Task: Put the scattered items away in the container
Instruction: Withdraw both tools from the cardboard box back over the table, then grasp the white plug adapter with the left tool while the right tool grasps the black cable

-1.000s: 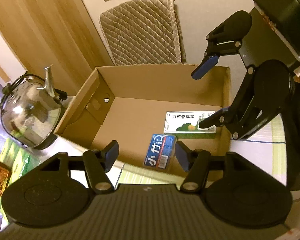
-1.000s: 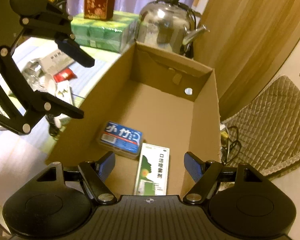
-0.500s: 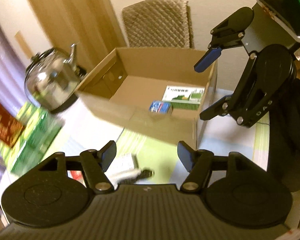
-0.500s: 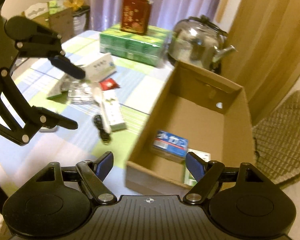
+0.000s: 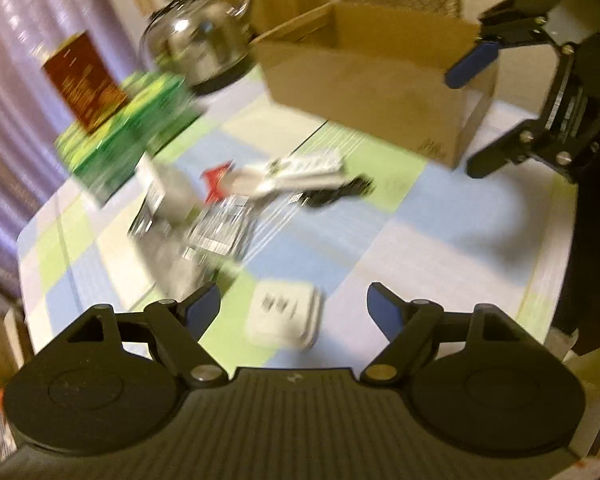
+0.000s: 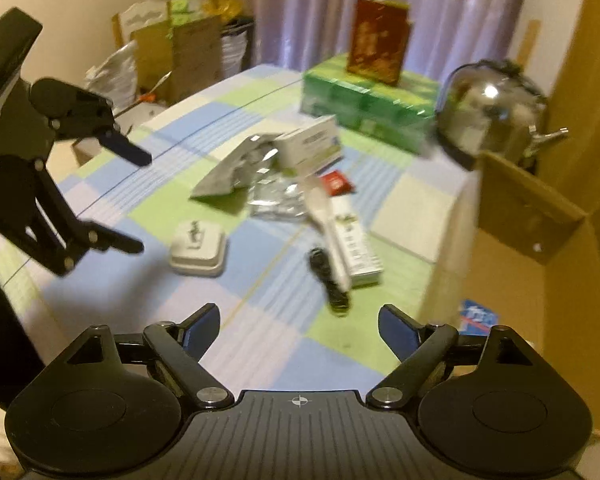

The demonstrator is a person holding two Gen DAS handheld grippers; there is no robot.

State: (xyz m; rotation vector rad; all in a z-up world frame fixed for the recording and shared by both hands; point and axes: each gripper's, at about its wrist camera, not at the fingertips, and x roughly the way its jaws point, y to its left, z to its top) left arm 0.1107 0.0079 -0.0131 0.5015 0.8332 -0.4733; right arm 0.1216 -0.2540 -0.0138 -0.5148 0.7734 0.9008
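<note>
While both grippers hover over the checked tablecloth [image 6: 112,292], left gripper [image 5: 294,304] and right gripper [image 6: 299,328] have jaws spread wide, holding nothing. Small white rectangular case [image 6: 198,249] lies near; white carton [image 6: 354,240], foil packs [image 6: 278,196] scattered mid-table. Brown cardboard box [image 6: 536,280] at right holds a blue packet [image 6: 478,316].

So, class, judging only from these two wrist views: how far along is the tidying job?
Early. Done: a blue packet already lies in the cardboard box. In hand: nothing; the left gripper and right gripper are both open and empty above the table. Left: the white case, long white box, spoon, foil packs, red sachet, black item.
</note>
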